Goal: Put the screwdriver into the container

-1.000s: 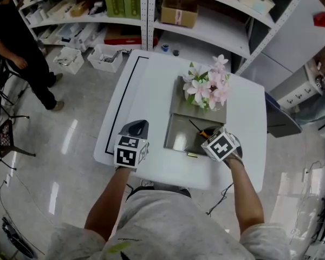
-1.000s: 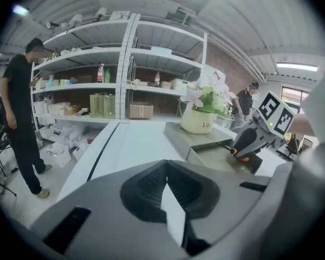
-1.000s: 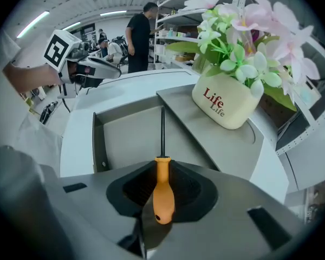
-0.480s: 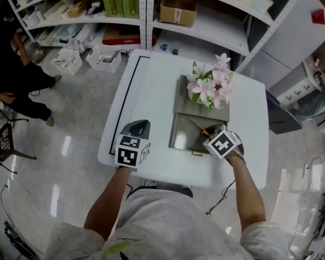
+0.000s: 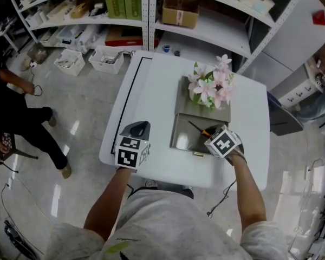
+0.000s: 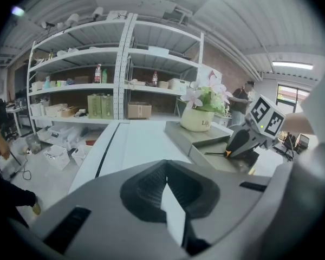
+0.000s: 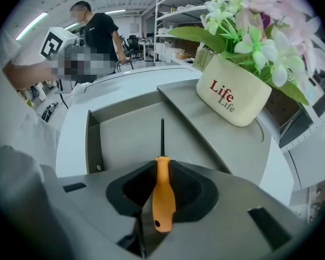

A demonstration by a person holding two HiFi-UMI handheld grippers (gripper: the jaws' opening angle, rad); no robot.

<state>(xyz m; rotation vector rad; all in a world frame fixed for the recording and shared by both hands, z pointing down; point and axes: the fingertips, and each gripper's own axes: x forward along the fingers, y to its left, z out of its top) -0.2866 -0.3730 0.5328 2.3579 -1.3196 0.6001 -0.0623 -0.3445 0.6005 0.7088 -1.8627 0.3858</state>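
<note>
Right tool [image 5: 210, 136] clamped on the orange-handled black-shaft screwdriver [image 7: 162, 177], tip over the open grey metal container [image 5: 183, 137] from its 4 o'clock corner; if I release here, the handle could catch the rim and tip out; left tool [image 5: 138, 129] jaws together, empty.

Your grey flecked T-shirt [image 5: 168, 226], short-sleeved, yellow-green mark [image 5: 119, 247] on its front, left gripper [image 5: 138, 127] and right gripper [image 5: 207, 134] — grey shells, dark mouths — each carrying a black-and-white marker cube [image 5: 131, 151].

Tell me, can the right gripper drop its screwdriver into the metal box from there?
Probably yes. The right gripper holds the screwdriver with its tip over the open box; the floor under it looks bare, and the flower pot stands off to the side.
</note>
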